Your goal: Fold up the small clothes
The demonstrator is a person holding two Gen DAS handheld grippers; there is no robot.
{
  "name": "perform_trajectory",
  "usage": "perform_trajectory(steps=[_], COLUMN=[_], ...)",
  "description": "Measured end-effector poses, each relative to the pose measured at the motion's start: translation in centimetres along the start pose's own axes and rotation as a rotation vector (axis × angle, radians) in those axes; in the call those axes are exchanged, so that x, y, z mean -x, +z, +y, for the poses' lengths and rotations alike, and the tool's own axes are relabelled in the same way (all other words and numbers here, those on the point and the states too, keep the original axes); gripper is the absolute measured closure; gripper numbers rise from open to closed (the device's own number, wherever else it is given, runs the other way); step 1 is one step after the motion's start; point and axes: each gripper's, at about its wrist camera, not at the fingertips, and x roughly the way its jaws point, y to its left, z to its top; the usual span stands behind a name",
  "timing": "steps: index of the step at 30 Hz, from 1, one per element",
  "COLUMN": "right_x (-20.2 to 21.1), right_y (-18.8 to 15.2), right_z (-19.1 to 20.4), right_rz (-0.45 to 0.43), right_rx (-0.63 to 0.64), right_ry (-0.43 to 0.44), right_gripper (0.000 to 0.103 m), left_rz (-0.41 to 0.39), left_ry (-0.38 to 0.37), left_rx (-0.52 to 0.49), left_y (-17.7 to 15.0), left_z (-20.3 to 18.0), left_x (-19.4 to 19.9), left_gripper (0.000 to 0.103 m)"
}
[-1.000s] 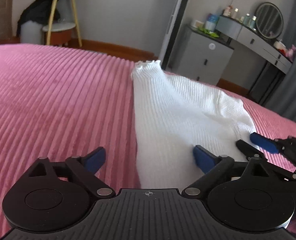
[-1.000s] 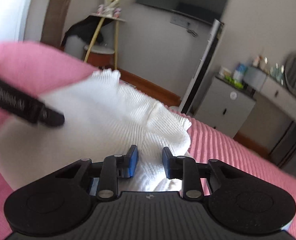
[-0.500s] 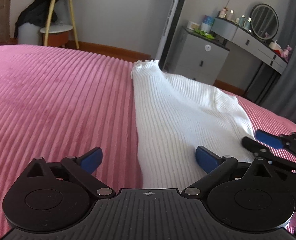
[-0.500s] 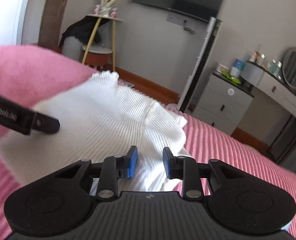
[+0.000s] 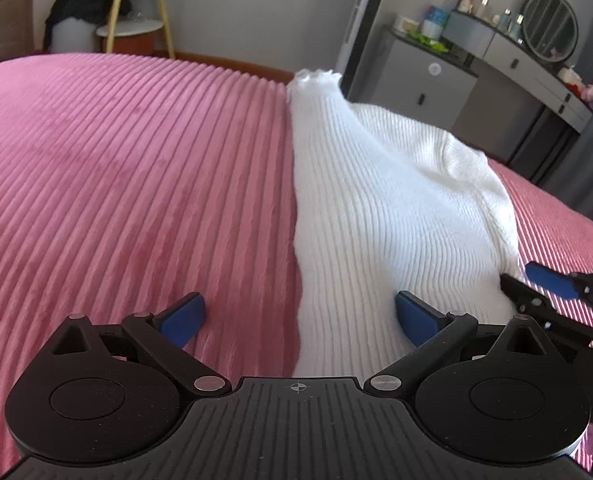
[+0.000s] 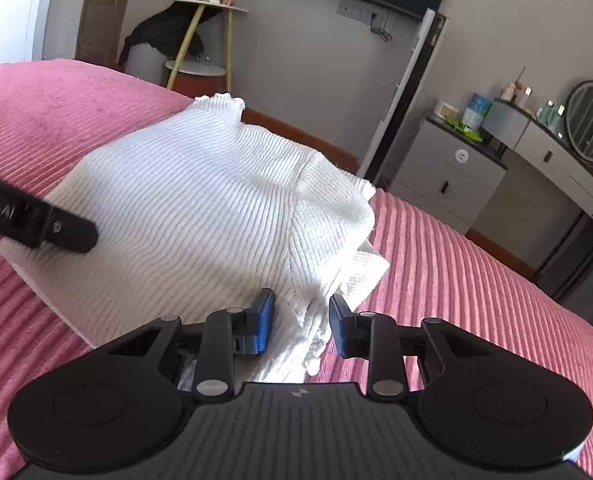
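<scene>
A white ribbed knit garment [image 5: 376,200] lies folded lengthwise on the pink ribbed bedspread [image 5: 116,180]. My left gripper [image 5: 298,306] is wide open and straddles the garment's left edge, one pad over the bedspread and one over the knit. Its dark finger [image 6: 68,232] shows at the left of the right wrist view. My right gripper [image 6: 302,302] hovers at the garment's [image 6: 184,208] near right edge. Its jaws are opening, with the bunched hem between the pads and not pressed by them. It also shows at the right edge of the left wrist view, right gripper [image 5: 536,276].
Beyond the bed's far edge stand a grey cabinet [image 6: 448,172], a dressing table with a round mirror [image 6: 592,120], a tall tower fan [image 6: 408,80] and a yellow-legged side table [image 6: 204,40]. Bare bedspread [image 6: 476,280] stretches to both sides of the garment.
The right gripper's jaws have spread a little around the hem. Both grippers have drifted slightly across the bed. The garment lies as before.
</scene>
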Motion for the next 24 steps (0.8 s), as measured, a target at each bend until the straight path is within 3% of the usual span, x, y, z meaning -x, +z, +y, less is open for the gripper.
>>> perform_trajectory(steps=[4, 6, 9, 11, 17, 24], right_x=[2.6, 3.9, 6.6, 8.3, 12.7, 15.8], right_y=[-0.1, -0.5, -1.5, -2.4, -4.4, -3.4], right_z=[-0.3, -0.5, -0.1, 0.1, 1.3, 2.4], right_rz=[0.039, 0.096, 0.150, 0.185, 0.275, 0.295], right_rx=[-0.038, -0.113, -0.202, -0.258, -0.386, -0.429], right_ry=[-0.033, -0.060, -0.031, 0.006, 0.061, 0.064], right_gripper=[0.064, 0.064, 0.058, 0.032, 0.004, 0.004], left_rz=[0.025, 0.055, 0.098, 0.099, 0.042, 0.008], left_ry=[0.038, 0.032, -0.001, -0.019, -0.014, 0.018], left_rx=[-0.034, -0.017, 0.023, 0.043, 0.021, -0.018], left_y=[-1.5, -2.5, -4.6, -5.9, -7.2, -6.9], left_z=[-0.1, 0.1, 0.1, 0.0, -0.7, -0.7], left_x=[1.9, 2.9, 5.0, 6.7, 11.7, 15.8], left_gripper=[0.000, 0.001, 0.001, 0.001, 0.001, 0.000])
